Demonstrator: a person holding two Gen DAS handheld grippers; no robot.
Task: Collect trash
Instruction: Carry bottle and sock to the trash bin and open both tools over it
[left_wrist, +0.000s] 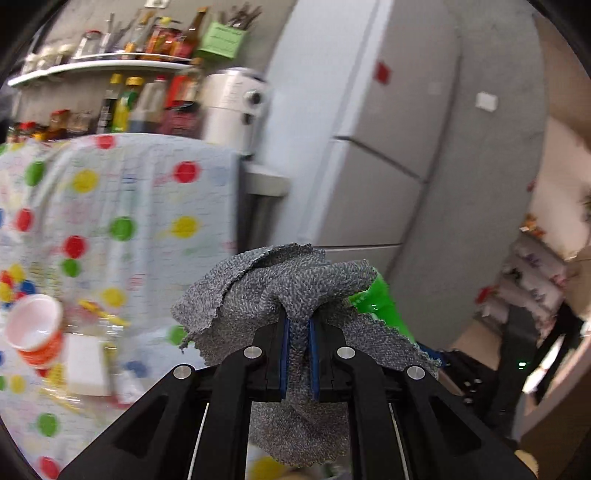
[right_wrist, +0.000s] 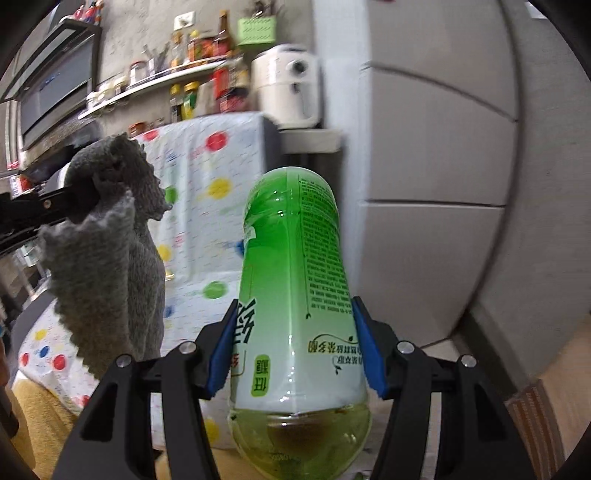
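Note:
My left gripper (left_wrist: 298, 325) is shut on a crumpled grey cloth (left_wrist: 273, 291) and holds it in the air beyond the table's right end. The cloth (right_wrist: 110, 258) and the left gripper's black fingers (right_wrist: 44, 206) show at the left of the right wrist view. My right gripper (right_wrist: 293, 332) is shut on a green plastic bottle (right_wrist: 295, 280), held upside down with a little liquid in it. The bottle's green end (left_wrist: 380, 302) peeks out behind the cloth in the left wrist view.
A table with a polka-dot cloth (left_wrist: 122, 206) holds an orange-and-white paper cup (left_wrist: 35, 328) and clear plastic wrappers (left_wrist: 99, 328). A shelf of bottles (left_wrist: 110, 66), a white appliance (left_wrist: 232, 107) and a grey fridge (left_wrist: 406, 147) stand behind. A dark rack (left_wrist: 517, 332) is at the right.

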